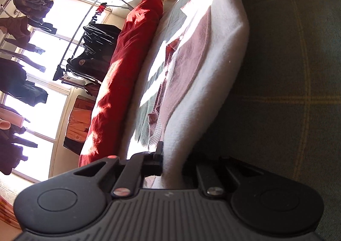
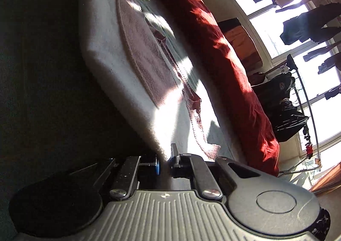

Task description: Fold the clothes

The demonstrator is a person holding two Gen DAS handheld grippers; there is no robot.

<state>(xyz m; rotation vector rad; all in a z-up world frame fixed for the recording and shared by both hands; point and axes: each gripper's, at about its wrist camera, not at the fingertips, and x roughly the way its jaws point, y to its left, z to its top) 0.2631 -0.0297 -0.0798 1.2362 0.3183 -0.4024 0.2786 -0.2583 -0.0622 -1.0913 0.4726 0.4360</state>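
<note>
Left wrist view: the left gripper (image 1: pixel 170 166) has its jaws pressed together on the near edge of a pale white-and-pink knitted garment (image 1: pixel 204 53), which rises from the jaws as a taut sheet stretched away toward the top of the picture. The garment shows a dusky pink panel in its middle and a darker red knitted edge on its left side. To its right lies a dark green fabric surface with thin yellow check lines (image 1: pixel 294 70). To its left lies a long red cloth bundle (image 1: pixel 127 66), and beyond that a metal drying rack (image 1: pixel 85 28) hung with dark clothes stands before bright windows (image 1: pixel 49 49).

Right wrist view: the right gripper (image 2: pixel 165 163) pinches the same garment (image 2: pixel 132 53) at its near edge, sunlit just above the jaws. The far corner is held by the other gripper, at the top left. The red bundle (image 2: pixel 223 59) runs along the right, with the rack (image 2: pixel 298 91) behind it.
</note>
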